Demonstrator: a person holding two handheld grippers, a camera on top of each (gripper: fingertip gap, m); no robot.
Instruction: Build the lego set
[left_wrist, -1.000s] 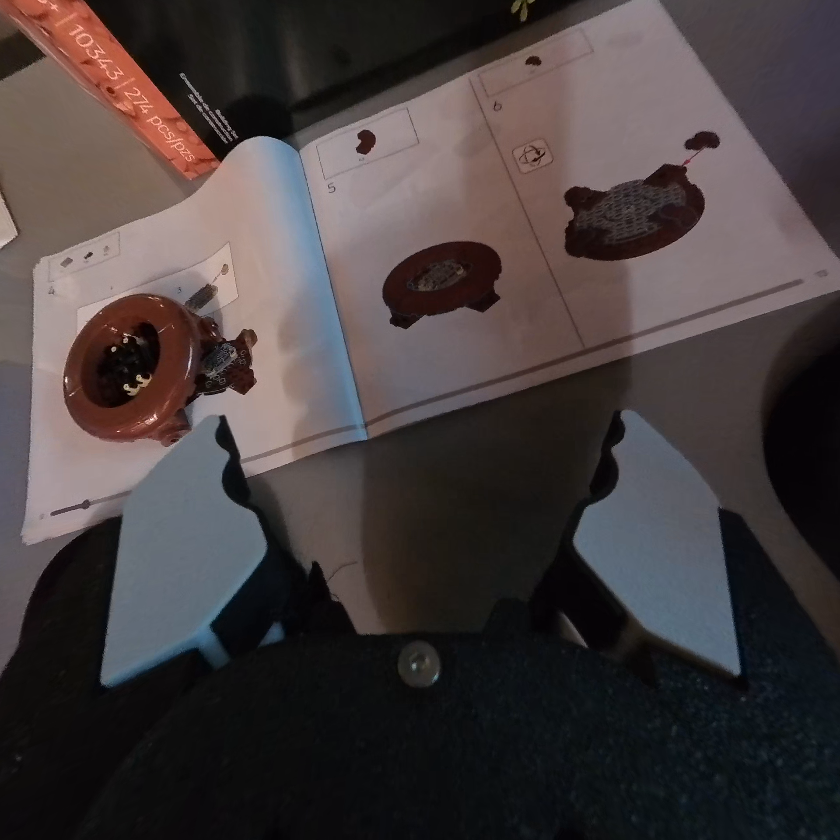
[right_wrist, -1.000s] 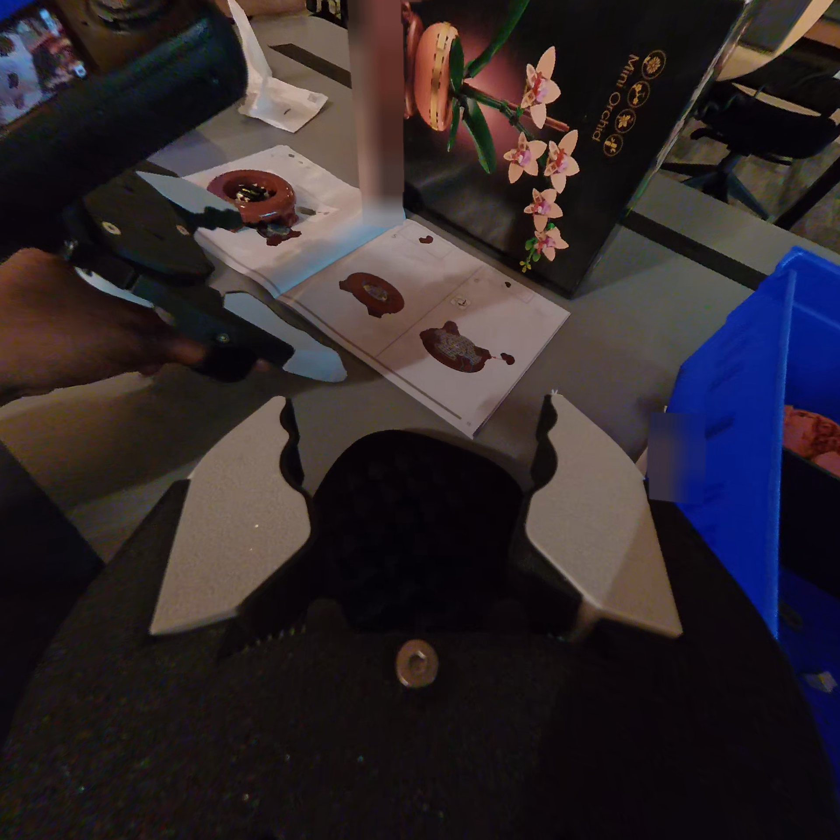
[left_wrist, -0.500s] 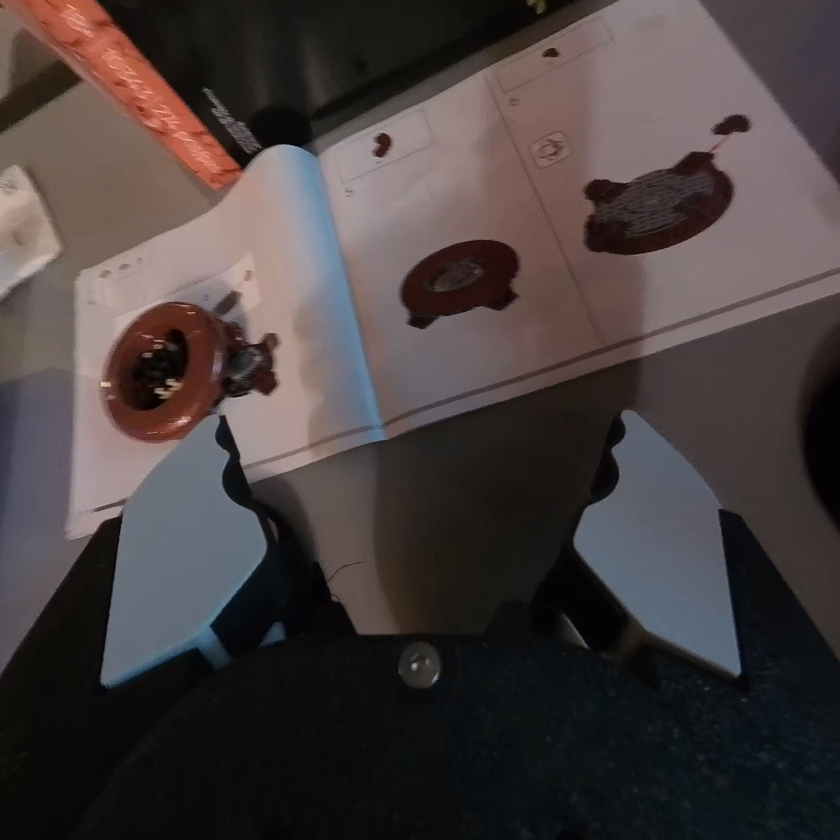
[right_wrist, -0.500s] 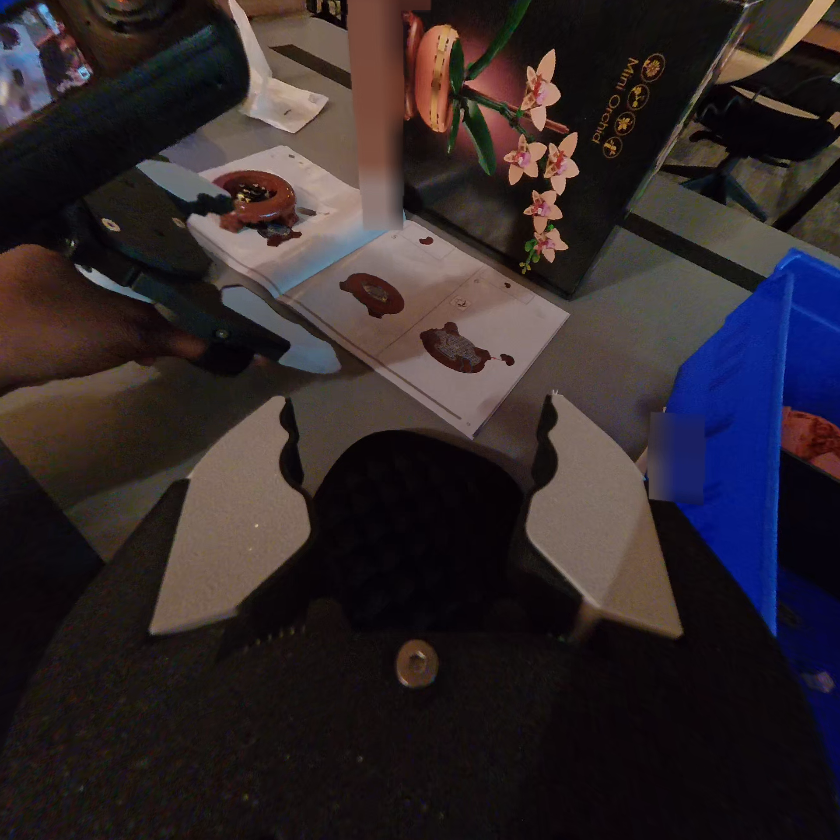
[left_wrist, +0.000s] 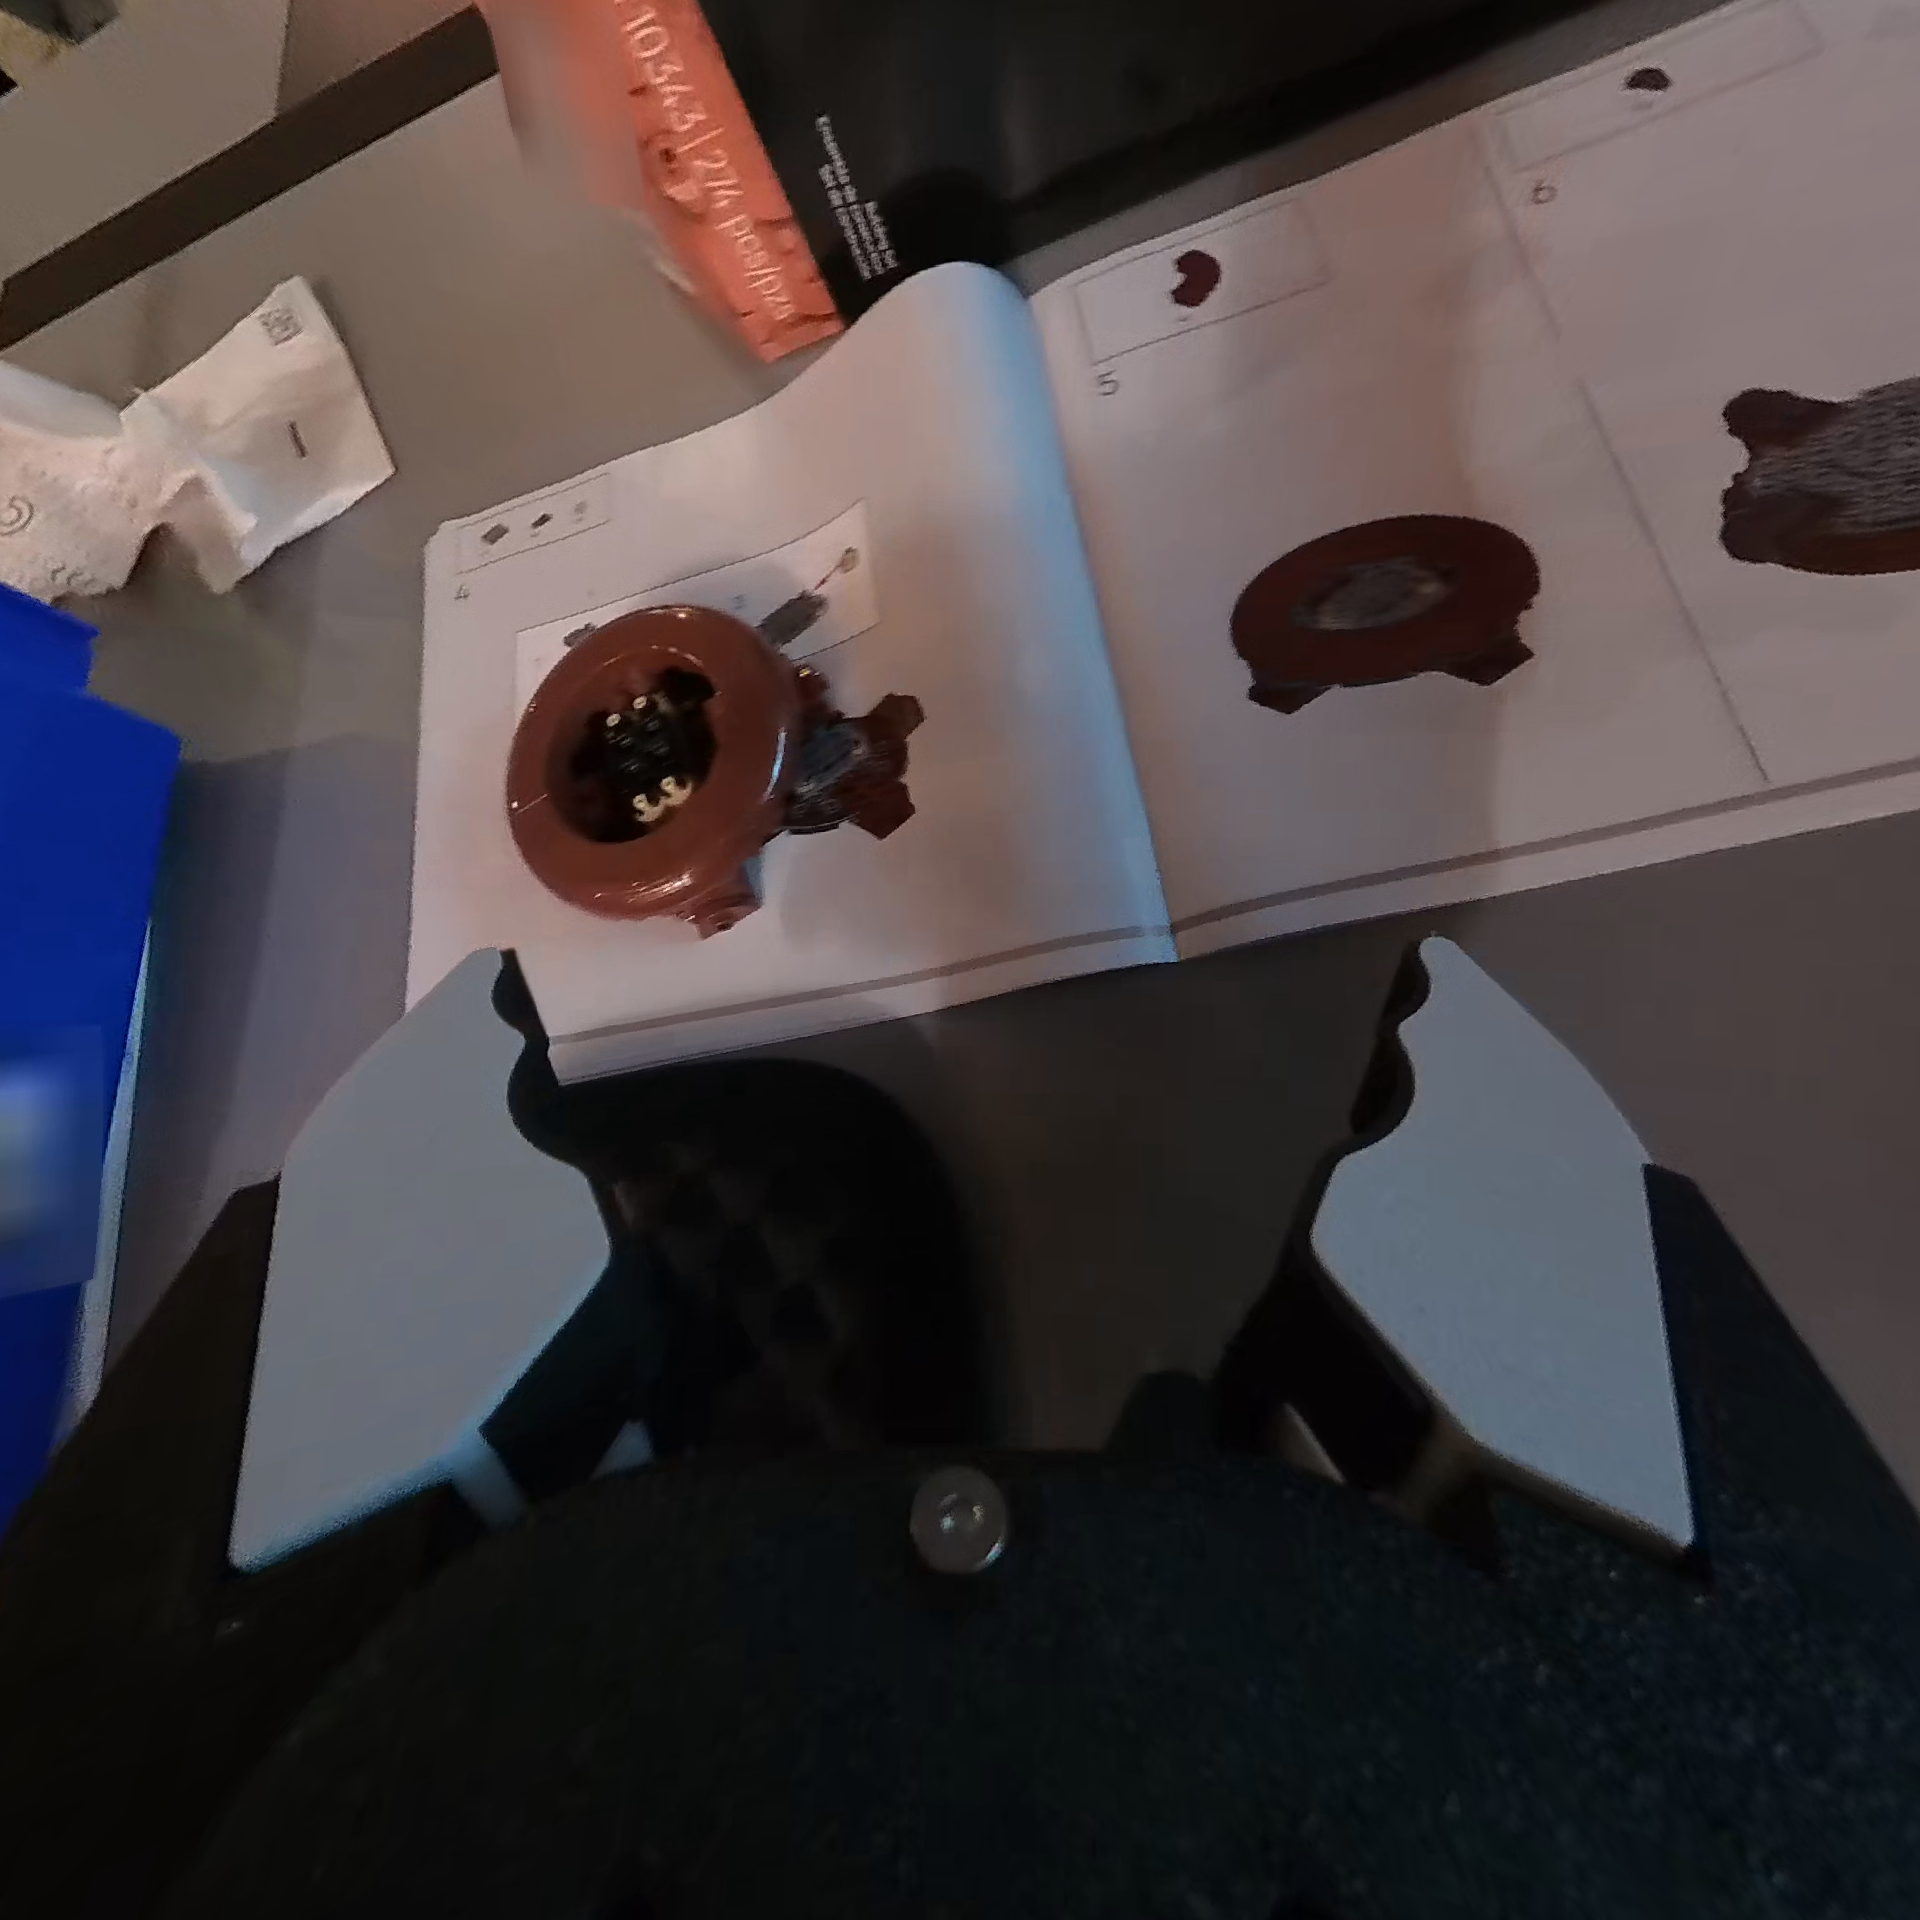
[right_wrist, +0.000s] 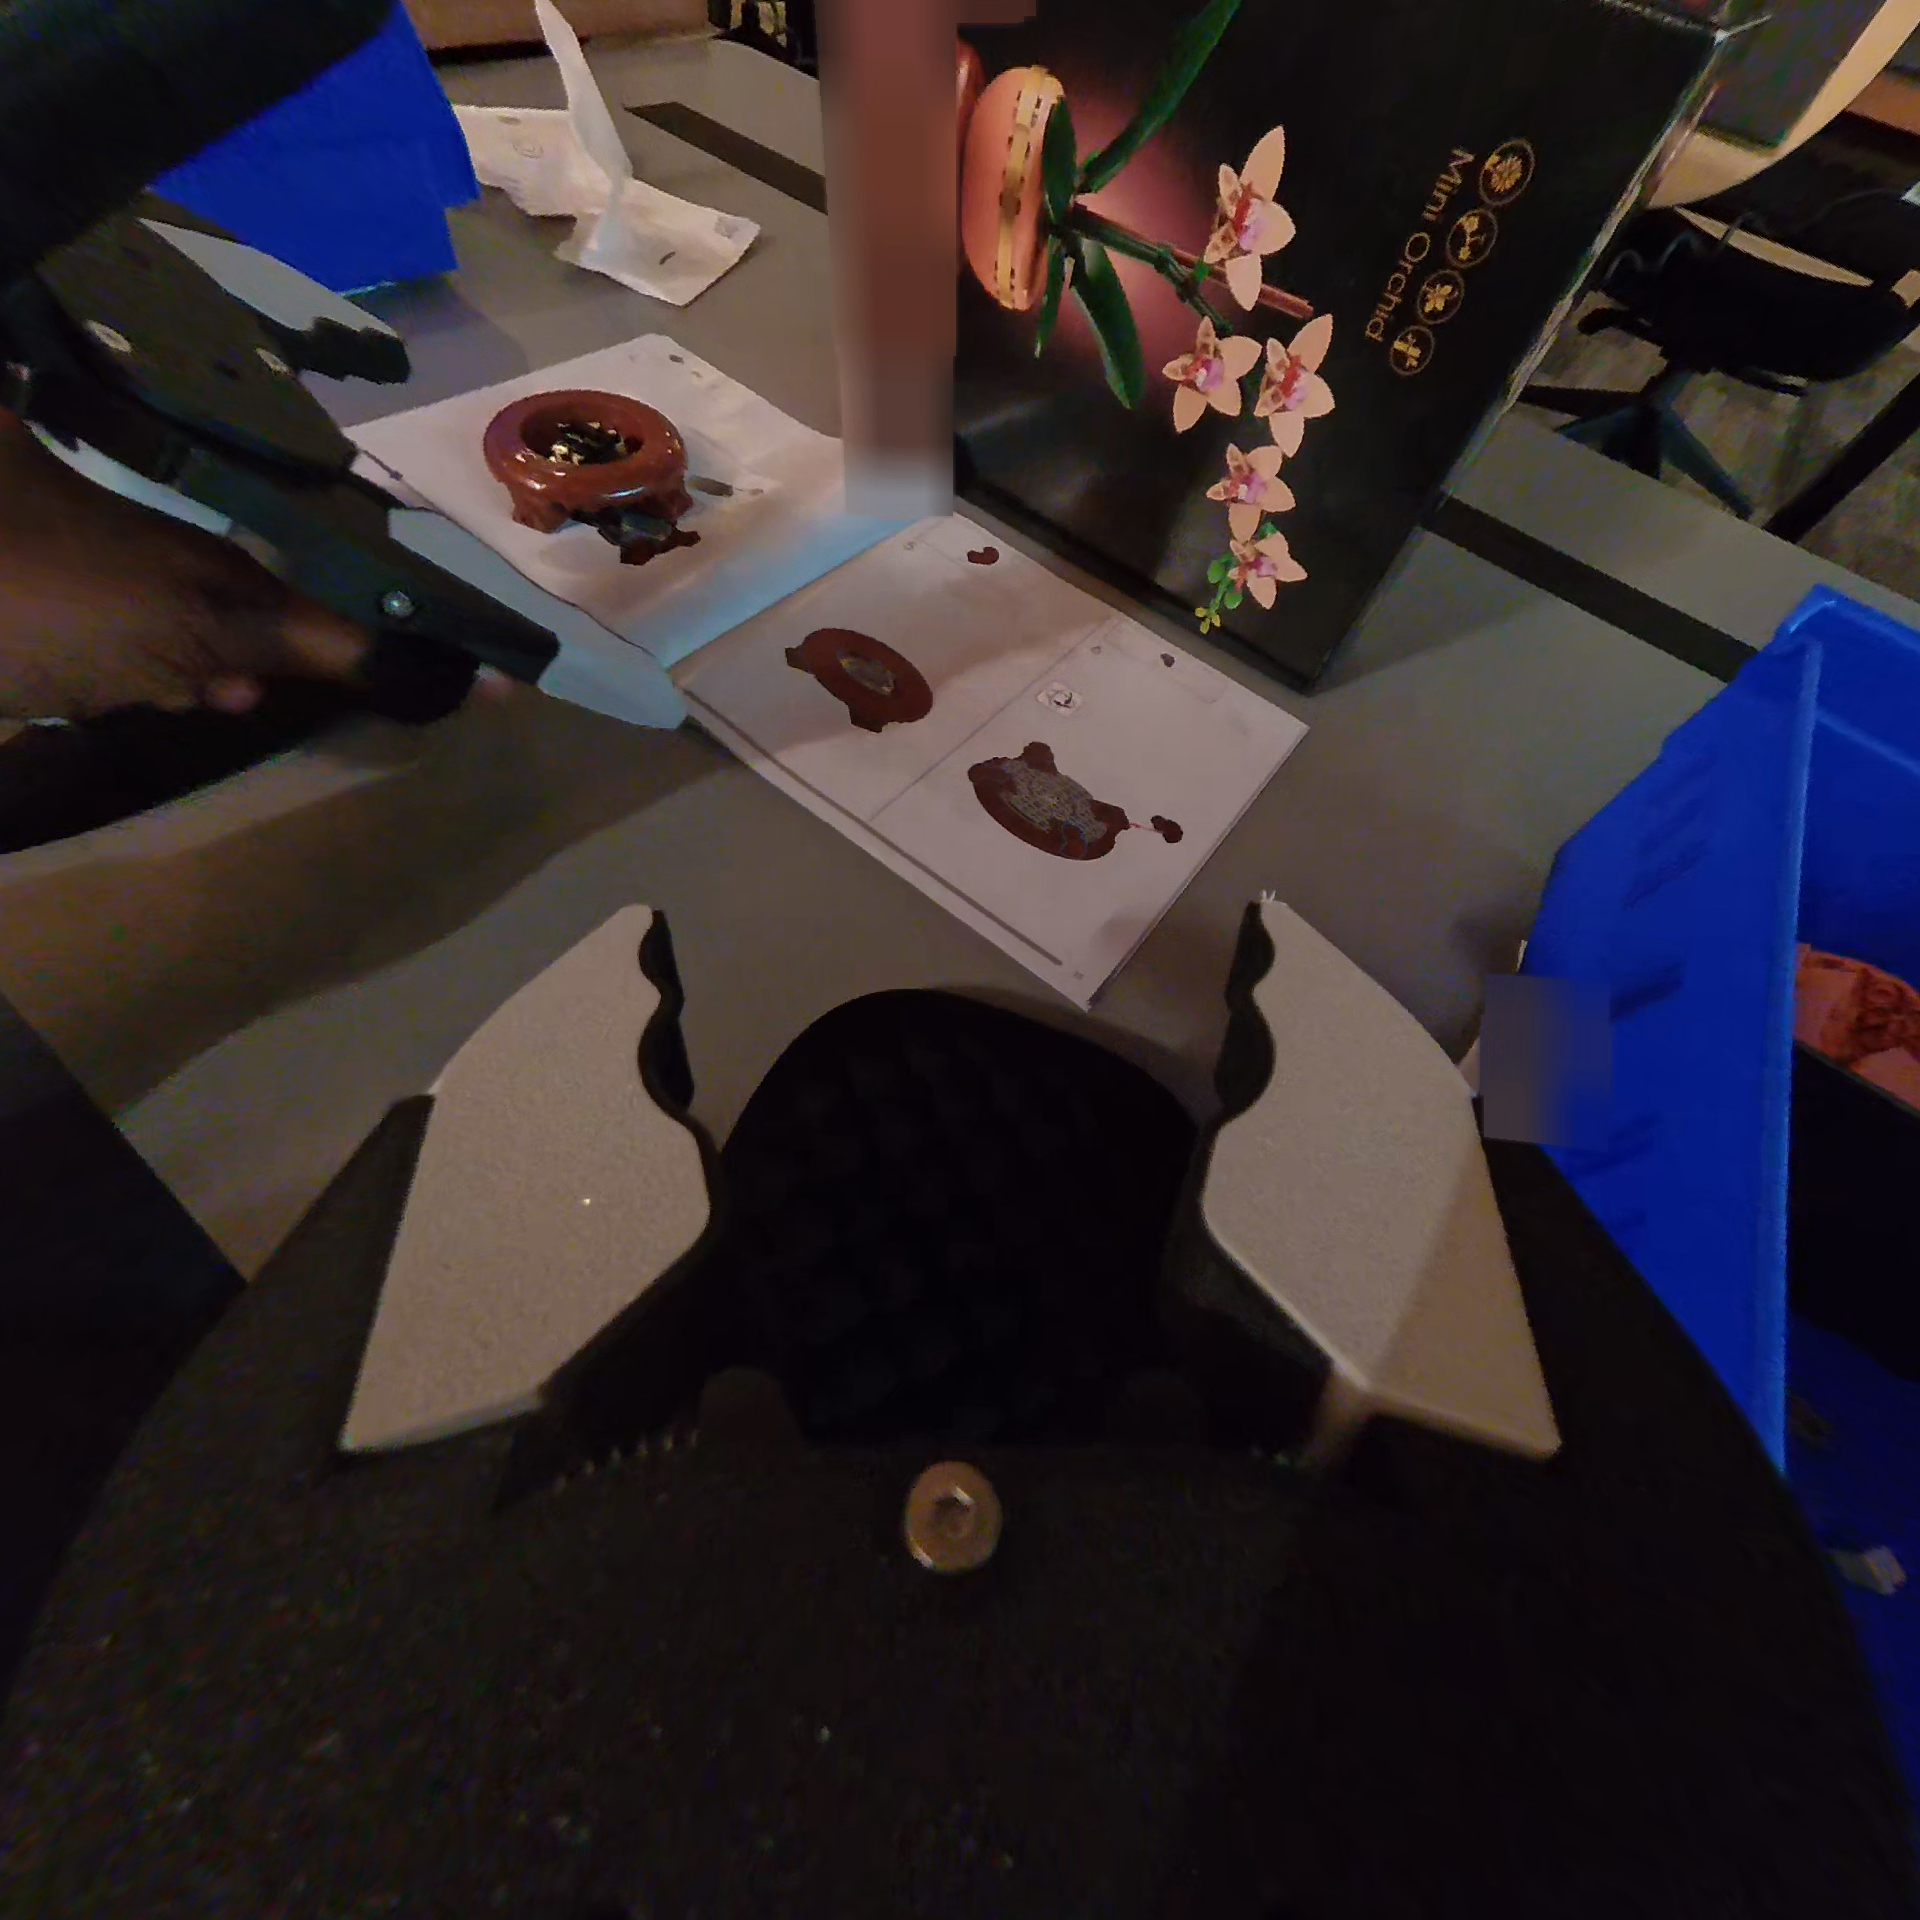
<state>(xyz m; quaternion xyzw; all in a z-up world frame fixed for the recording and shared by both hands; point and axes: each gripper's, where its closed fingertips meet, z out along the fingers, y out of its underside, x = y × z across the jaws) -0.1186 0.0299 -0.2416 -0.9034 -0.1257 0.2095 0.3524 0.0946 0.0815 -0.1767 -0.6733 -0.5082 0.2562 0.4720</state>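
Observation:
A brown ring-shaped brick model (left_wrist: 649, 758) stands on the left page of an open instruction booklet (left_wrist: 1039, 623), with a small brown and grey brick piece (left_wrist: 852, 774) touching its right side. My left gripper (left_wrist: 966, 966) is open and empty, hovering at the booklet's near edge, with the ring ahead of its left finger (left_wrist: 436, 1195). In the right wrist view the left gripper (right_wrist: 499, 525) is beside the ring (right_wrist: 582, 457), not touching it. My right gripper (right_wrist: 951, 925) is open and empty above the grey table (right_wrist: 1403, 831), short of the booklet (right_wrist: 987, 748). A dark rounded shape sits low between its fingers.
A black box with an orchid picture (right_wrist: 1299, 312) stands behind the booklet. A blue bin (right_wrist: 1683, 1039) is at the right, another blue bin (left_wrist: 73, 831) at the left. A torn white bag (left_wrist: 208, 468) lies at the back left. A hand (right_wrist: 125, 623) holds the left gripper.
My left gripper has swung left and drawn back a little from the ring, which now sits nearer the middle of its view. Both grippers stay open. The right gripper has not moved.

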